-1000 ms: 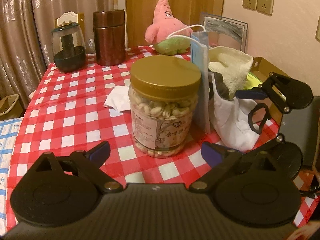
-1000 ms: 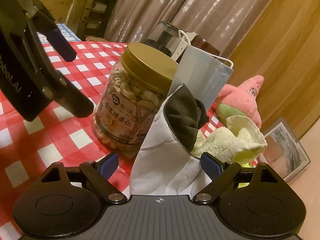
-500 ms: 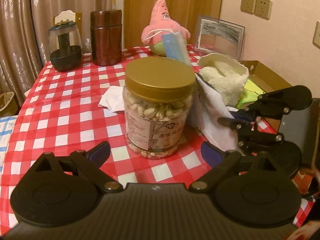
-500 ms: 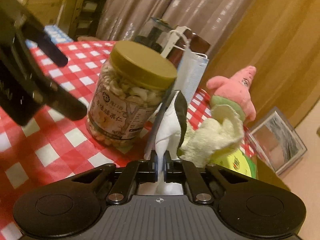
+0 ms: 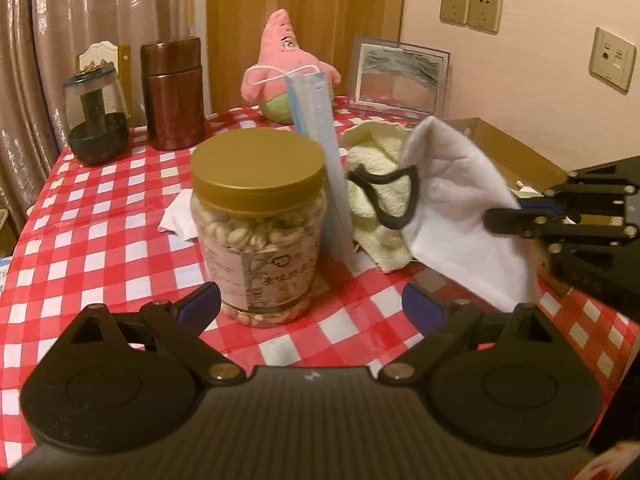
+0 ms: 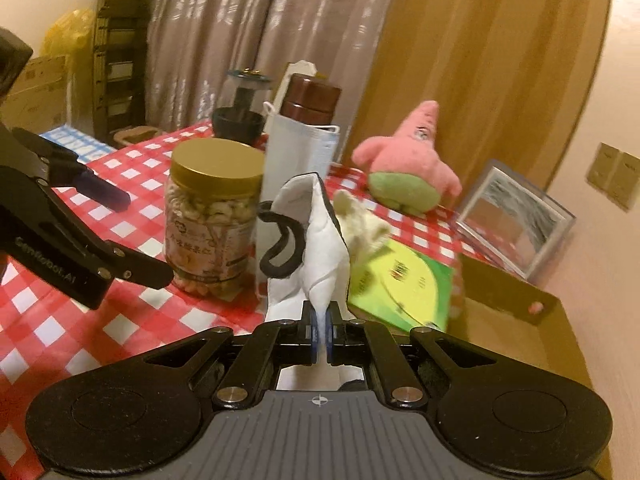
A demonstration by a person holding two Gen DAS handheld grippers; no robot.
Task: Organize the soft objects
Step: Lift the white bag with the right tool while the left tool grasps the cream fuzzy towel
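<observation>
A table with a red-and-white checked tablecloth [image 5: 100,216] is holding a clutter of things. The right gripper [image 6: 320,334] is pinching a white padded cloth piece [image 6: 322,240] with a black elastic loop [image 6: 282,248]; its two blue pads are pressed together on the fabric's lower edge. The cloth is standing up from the pads, its long axis running upward to a peak, raised above the tablecloth just right of a gold-lidded jar of nuts [image 6: 214,216].

The left wrist view is showing the same cloth [image 5: 460,208] side-on, fanning from the right gripper [image 5: 516,216] up and leftward to a point, with the black loop [image 5: 396,200] hanging at its left edge. Only this view is showing the left gripper [image 5: 312,308], its blue-tipped fingers standing wide apart with nothing between them, low before the jar [image 5: 258,224].

Only the right wrist view is showing a green and yellow packet [image 6: 404,284] in a cardboard box [image 6: 516,320]. Both views are showing a blue face mask [image 5: 320,152] propped upright against the jar, a pale fluffy towel [image 5: 376,168] behind the cloth, and a pink starfish plush [image 5: 282,68] at the far edge.
</observation>
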